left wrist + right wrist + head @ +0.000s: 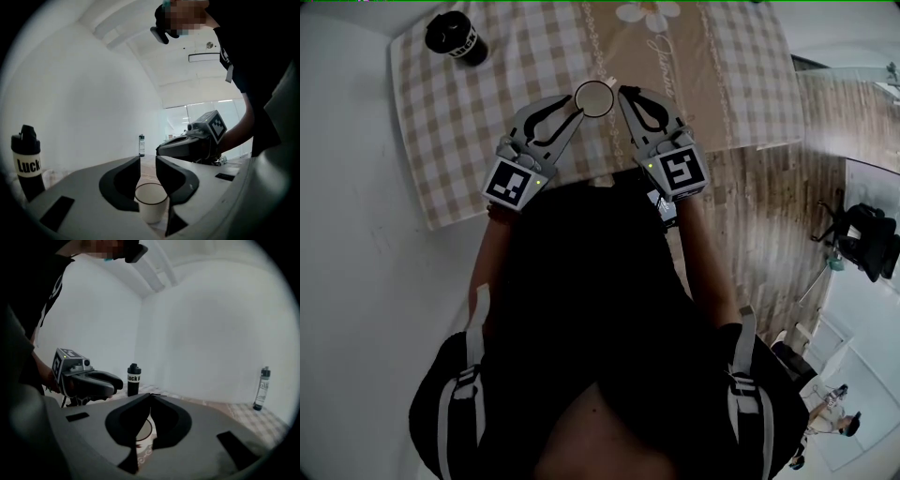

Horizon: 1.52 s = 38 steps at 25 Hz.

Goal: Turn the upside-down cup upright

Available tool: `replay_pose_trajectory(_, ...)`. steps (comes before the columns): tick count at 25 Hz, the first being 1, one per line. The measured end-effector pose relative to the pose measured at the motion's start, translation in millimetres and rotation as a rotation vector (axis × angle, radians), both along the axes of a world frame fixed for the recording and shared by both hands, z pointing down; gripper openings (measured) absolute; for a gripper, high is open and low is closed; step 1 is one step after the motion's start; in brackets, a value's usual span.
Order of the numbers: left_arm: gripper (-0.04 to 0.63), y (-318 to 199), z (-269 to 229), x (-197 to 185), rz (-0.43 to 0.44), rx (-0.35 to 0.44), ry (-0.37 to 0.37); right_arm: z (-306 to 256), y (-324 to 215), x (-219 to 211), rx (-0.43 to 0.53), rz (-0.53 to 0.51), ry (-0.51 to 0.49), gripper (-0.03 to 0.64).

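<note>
Beneath my narrowly parted left gripper (148, 161) and closed right gripper (150, 397), the upright cup (151, 208) could topple if either dips.

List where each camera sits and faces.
Head view: on the person's head, steeply down at table, cup, left gripper, right gripper; torso, arms show.
Left gripper view: on the left gripper, along its jaws toward the right gripper and arm.
Right gripper view: on the right gripper, along its jaws toward the left gripper and torso.
Shared: all show the black bottle.
</note>
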State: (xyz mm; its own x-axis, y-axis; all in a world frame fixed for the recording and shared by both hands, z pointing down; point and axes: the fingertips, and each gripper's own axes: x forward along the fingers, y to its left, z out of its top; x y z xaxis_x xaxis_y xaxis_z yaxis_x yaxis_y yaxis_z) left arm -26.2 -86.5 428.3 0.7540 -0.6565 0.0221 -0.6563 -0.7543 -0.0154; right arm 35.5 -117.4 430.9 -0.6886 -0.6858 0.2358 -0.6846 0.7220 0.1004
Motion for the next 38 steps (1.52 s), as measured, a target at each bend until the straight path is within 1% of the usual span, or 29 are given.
replay_pose_trajectory(1,0.094,-3.0,-3.9,-1.6,-0.031,0.017,-0.009,-2.0,-0.2,1.2,0.009,0.005,-0.005,0.006)
replay_pose_trajectory(3,0.015,-10.4,-9.7,-7.5,-0.112,0.031,-0.010,-4.3,1.7,1.9,0.016,0.012,-0.011,0.006)
replay_pose_trajectory(4,-0.003,-13.9,-11.2,-10.7,-0.152,0.027,-0.004,-4.6,2.9,2.1,0.014,0.018,-0.013,0.006)
replay_pose_trajectory(5,-0.003,-16.7,-11.8,-13.1,-0.184,0.019,0.003,-4.7,4.0,2.2,0.014,0.025,-0.014,0.006)
replay_pose_trajectory(7,-0.003,-19.6,-11.3,-15.2,-0.218,0.005,0.014,-4.4,5.8,1.5,0.023,0.035,-0.014,0.006)
replay_pose_trajectory(10,-0.003,-19.4,-9.5,-13.7,-0.226,0.001,0.015,-4.3,8.6,-2.6,0.034,0.040,-0.026,0.006)
replay_pose_trajectory(14,-0.003,-17.8,-6.5,-9.6,-0.218,-0.007,0.002,-7.1,12.1,-7.7,0.033,0.014,-0.055,0.006)
replay_pose_trajectory(20,-0.003,-16.1,-7.1,-9.5,-0.221,0.015,-0.016,-13.3,13.1,-4.3,0.029,-0.004,-0.128,0.006)
replay_pose_trajectory(31,-0.003,-17.2,4.5,-10.2,-0.216,-0.008,-0.036,-7.2,5.8,1.5,-0.002,0.011,-0.176,0.005)
replay_pose_trajectory(38,-0.003,-24.8,13.0,-14.3,-0.222,-0.029,-0.044,1.3,-6.5,10.1,-0.009,0.048,-0.167,0.005)
